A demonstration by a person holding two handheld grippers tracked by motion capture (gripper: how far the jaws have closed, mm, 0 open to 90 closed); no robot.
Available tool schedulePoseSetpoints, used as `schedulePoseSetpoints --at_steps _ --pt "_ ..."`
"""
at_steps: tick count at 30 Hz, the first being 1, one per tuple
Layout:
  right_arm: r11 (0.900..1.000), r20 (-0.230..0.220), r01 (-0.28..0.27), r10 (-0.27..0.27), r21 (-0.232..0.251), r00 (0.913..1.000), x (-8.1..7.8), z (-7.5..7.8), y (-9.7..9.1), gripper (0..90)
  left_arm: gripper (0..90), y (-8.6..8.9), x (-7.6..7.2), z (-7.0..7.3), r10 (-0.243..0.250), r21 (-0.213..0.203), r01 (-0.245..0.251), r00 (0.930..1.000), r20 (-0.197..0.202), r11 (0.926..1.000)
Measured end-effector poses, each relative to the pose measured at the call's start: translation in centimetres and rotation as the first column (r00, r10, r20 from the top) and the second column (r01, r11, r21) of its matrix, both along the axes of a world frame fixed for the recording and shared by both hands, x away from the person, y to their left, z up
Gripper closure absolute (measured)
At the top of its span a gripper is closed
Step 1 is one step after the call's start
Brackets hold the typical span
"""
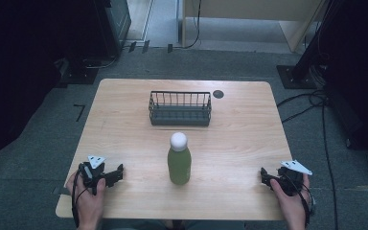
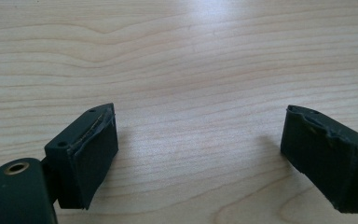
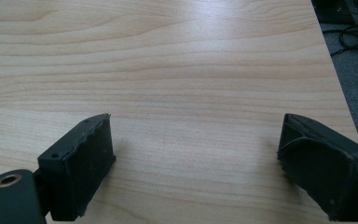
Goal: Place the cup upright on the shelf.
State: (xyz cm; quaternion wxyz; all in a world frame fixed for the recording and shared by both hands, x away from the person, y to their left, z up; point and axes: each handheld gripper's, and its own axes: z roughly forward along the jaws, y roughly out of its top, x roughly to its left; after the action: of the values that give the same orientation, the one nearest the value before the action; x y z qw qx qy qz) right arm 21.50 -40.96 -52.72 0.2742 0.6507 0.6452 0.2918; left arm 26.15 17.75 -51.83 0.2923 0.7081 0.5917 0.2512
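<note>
We see a green bottle (image 1: 179, 163) standing upright at the centre of the table (image 1: 124, 120), a wire basket (image 1: 180, 108) behind it at 12 o'clock. Our left gripper (image 1: 120, 172) rests at 9 o'clock, our right gripper (image 1: 264, 176) at 3 o'clock, both with jaws apart and holding nothing.

Bottle (image 1: 179, 164): olive green body, white cap. Basket (image 1: 180, 109): dark grey wire. Tabletop (image 1: 239, 139): pale wood, wavy grain. Left claw (image 1: 120, 170) and right claw (image 1: 263, 175): black, each with a pale grey three-cornered plate. Floor (image 1: 38, 139): grey carpet.
</note>
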Motion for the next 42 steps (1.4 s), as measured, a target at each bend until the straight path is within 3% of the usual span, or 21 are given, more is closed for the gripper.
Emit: schedulePoseSetpoints --at_steps 7,12,16,25,26,42 --pt "0.9997 0.025 0.022 -0.022 0.012 0.9994 -0.1 0.4 0.3 12.8 11.3 0.0 0.0 0.0 -0.001 0.001 0.001 1.0 -0.001 1.0" --pt "0.9977 0.088 -0.026 0.021 0.063 0.9959 -0.3 2.2 1.8 12.8 11.3 0.0 0.0 0.0 0.0 0.001 0.0 1.0 0.0 1.0" --pt "0.9955 0.101 -0.057 0.049 0.076 0.9937 -0.2 2.7 2.7 12.8 11.4 0.0 0.0 0.0 0.0 -0.001 0.0 1.0 0.0 1.0" --pt "0.9803 0.144 -0.177 0.163 0.088 0.976 -0.3 4.0 6.2 12.8 11.4 0.0 0.0 0.0 0.0 -0.001 0.0 1.0 0.0 1.0" --pt "0.9744 0.162 -0.207 0.191 0.088 0.9682 -0.4 4.4 7.1 12.8 11.4 0.0 0.0 0.0 0.0 -0.001 0.0 1.0 0.0 1.0" --pt "0.9176 0.222 -0.385 0.357 0.098 0.9072 -1.2 6.7 13.5 12.7 11.4 0.0 0.0 0.0 0.0 -0.003 0.0 1.0 0.0 1.0"
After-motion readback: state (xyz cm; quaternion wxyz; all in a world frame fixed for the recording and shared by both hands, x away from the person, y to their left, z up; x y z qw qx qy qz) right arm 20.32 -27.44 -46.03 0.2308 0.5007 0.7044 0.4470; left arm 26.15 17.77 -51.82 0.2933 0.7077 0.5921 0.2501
